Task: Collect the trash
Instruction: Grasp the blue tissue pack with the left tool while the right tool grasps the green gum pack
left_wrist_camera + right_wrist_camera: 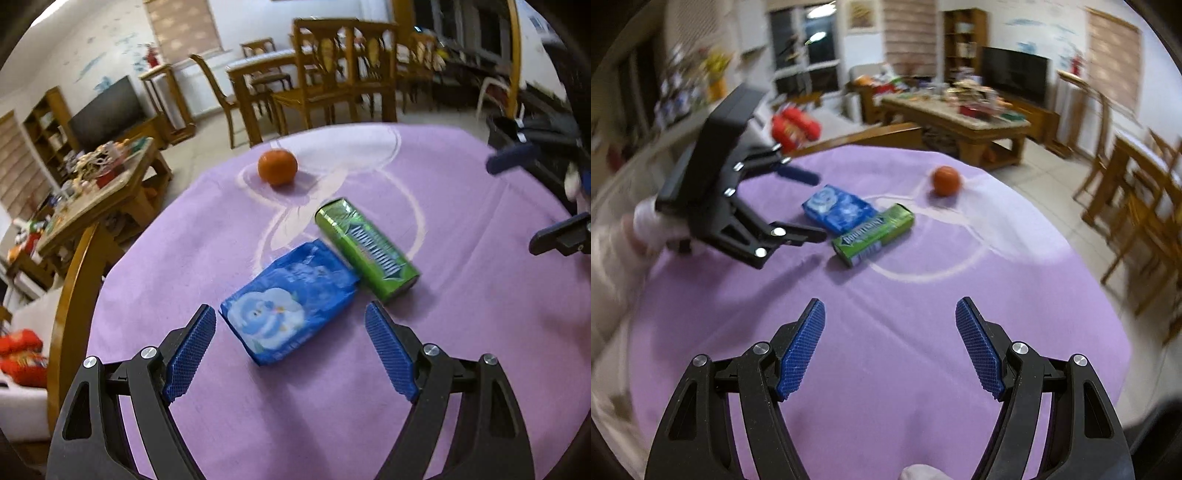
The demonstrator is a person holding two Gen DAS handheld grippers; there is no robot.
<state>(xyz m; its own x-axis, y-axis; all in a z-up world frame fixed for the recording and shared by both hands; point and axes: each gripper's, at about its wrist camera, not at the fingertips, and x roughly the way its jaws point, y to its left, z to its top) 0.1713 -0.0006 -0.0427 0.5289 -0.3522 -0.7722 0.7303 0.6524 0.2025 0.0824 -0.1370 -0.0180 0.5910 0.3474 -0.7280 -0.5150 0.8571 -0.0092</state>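
Hovering wide open, the left gripper point(290, 325) has the blue packet point(291, 302) just ahead of its jaws. Right gripper point(890, 317) gapes empty; green gum pack point(875, 234) lies well ahead.

Your left tool point(290, 349) and your right tool point(890, 345) look alike: black angular arms with triangular cut-outs, silver screw heads at the joints, and blue cross-hatched pads point(192, 354). At the left of the right-wrist frame, your sleeve point(613, 273) is pale.

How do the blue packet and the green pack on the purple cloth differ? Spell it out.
The blue packet is broad, soft and crinkled; the green pack is narrower, boxy and stiff-edged. The blue packet lies nearer the left gripper, roughly in line with its open jaws; the green pack lies beyond it. Both lie flat on the purple cloth, side by side.
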